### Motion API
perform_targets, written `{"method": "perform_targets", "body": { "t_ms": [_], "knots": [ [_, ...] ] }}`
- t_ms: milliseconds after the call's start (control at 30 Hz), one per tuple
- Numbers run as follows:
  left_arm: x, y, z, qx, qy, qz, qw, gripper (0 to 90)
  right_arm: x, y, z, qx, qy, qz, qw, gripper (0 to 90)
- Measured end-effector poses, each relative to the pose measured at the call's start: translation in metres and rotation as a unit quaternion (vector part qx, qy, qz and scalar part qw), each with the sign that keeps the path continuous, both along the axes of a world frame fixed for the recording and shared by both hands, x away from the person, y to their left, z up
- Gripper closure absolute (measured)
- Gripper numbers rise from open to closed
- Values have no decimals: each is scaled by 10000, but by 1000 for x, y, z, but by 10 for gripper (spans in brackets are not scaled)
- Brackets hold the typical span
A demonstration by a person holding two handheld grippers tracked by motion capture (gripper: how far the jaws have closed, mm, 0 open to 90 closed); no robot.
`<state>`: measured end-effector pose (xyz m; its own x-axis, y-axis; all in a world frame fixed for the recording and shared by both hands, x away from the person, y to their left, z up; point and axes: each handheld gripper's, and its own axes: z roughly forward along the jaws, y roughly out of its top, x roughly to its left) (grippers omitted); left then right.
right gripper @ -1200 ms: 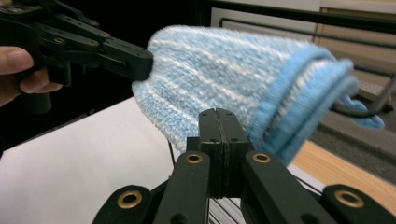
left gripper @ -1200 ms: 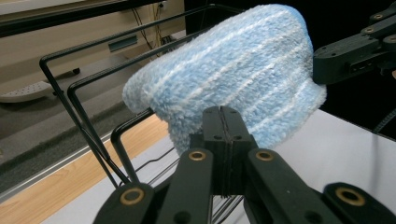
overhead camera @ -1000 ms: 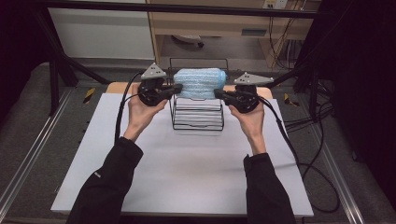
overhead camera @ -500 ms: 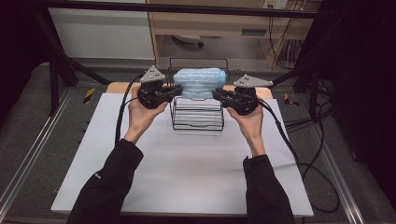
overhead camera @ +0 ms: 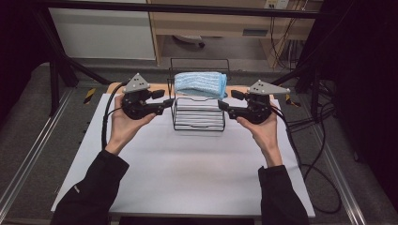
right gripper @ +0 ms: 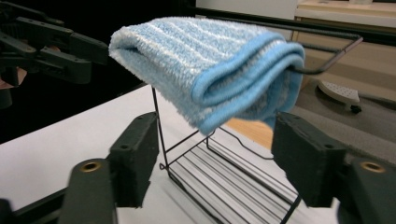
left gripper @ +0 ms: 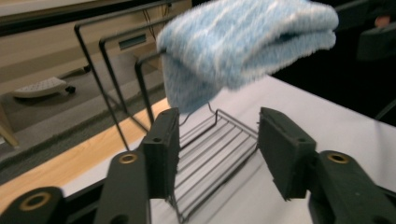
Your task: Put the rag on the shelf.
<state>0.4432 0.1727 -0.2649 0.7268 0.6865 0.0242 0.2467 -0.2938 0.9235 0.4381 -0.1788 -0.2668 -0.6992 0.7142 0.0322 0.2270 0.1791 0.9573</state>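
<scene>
A folded blue cloth [overhead camera: 200, 84] rests atop a black wire rack [overhead camera: 199, 112] on the white bench [overhead camera: 187, 164], between the two grippers and slightly above their jaws. The left gripper [overhead camera: 165, 104] sits just beside the rack's one end, jaws apart and empty. The right gripper [overhead camera: 225, 103] faces it from the opposite end, jaws likewise spread, holding nothing, a hand [overhead camera: 263, 133] behind it.

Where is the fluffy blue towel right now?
The folded blue towel sits on top of the black wire rack, at the far middle of the white table, between the left gripper and right gripper.
</scene>
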Motion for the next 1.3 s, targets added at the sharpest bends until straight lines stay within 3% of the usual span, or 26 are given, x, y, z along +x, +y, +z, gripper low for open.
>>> {"method": "perform_targets", "body": {
  "t_ms": [200,433,633,833,1167,1300],
  "knots": [
    [-16,22,-24,105,177,26,9998,388,-12,-12,-16,-4,106,-65,9999,173],
    [-34,49,-64,232,443,164,9986,280,-27,-31,-52,-47,366,-96,9993,85],
    [-45,67,-96,321,694,383,9963,175,-39,-46,-86,-90,669,-139,9976,47],
    [-56,82,-121,353,776,520,9950,108,-50,-61,-115,-129,956,-263,9950,19],
    [-72,99,-157,408,905,511,9937,97,-67,-81,-154,-133,1283,-273,9913,8],
    [-75,99,-164,397,971,476,9933,97,-70,-83,-160,-147,1374,-287,9900,8]
  ]
}}
